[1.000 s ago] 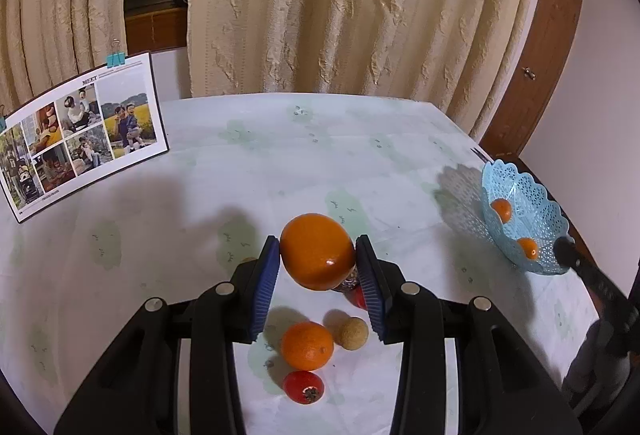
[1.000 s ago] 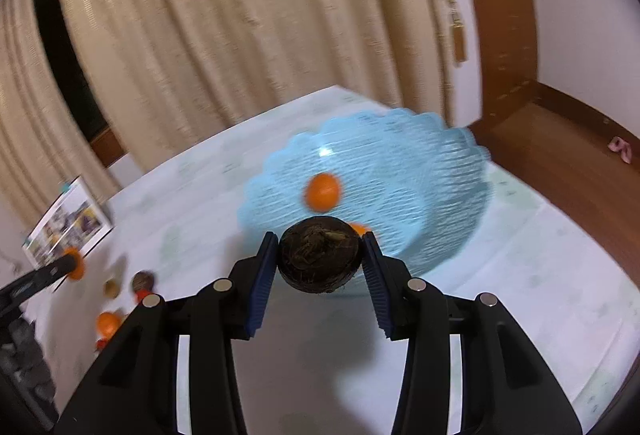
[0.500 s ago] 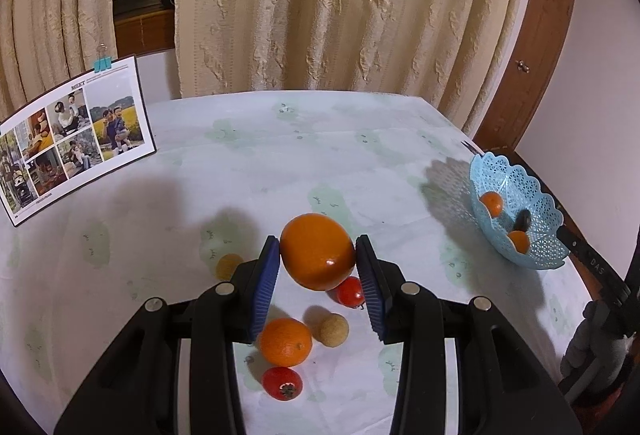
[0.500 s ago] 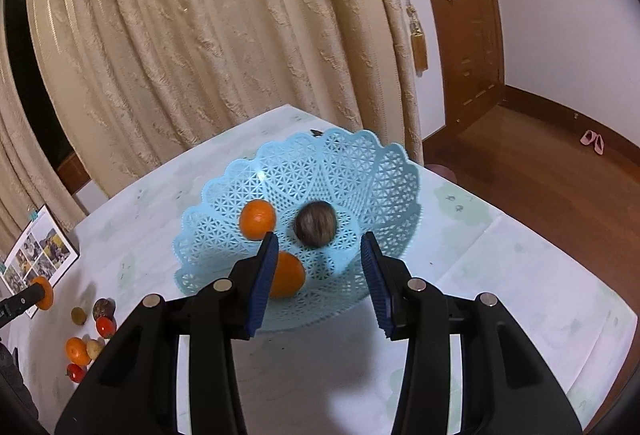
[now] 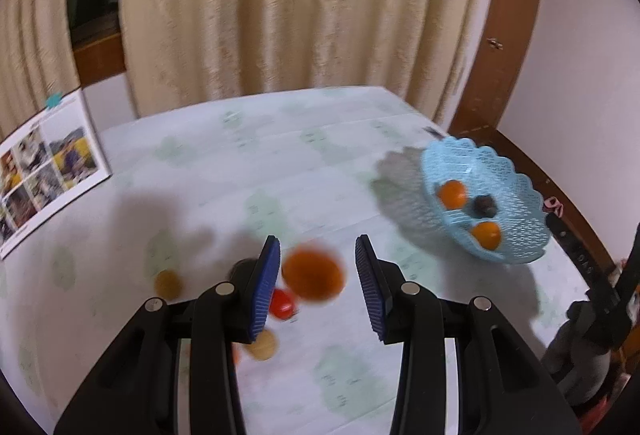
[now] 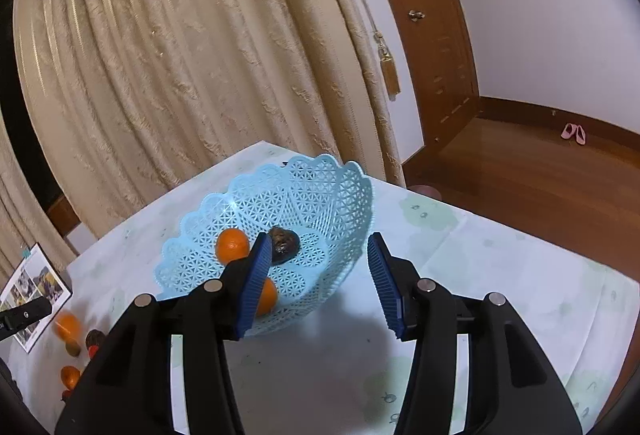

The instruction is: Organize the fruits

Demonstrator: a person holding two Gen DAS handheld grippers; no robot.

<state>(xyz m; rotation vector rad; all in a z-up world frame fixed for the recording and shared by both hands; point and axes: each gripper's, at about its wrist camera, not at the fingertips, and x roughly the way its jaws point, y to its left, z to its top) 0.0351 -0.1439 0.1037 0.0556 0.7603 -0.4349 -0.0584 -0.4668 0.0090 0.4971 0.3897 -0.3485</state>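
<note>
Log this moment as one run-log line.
left gripper: open, blurred large orange between jaws, ungripped | right gripper: open, facing basket | basket: two small oranges, dark fruit

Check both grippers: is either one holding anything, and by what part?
Neither. The right gripper is open above the basket. The left gripper is open; the blurred orange sits between its pads with gaps both sides, apparently released.

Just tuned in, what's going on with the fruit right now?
Both grippers are open. The right gripper hovers over the basket, which holds two oranges and a dark fruit. The left gripper is over the table with a blurred orange between its spread jaws, not clamped; whether it is falling or lying there is unclear. A tomato and other small fruits lie loose beside it.
</note>
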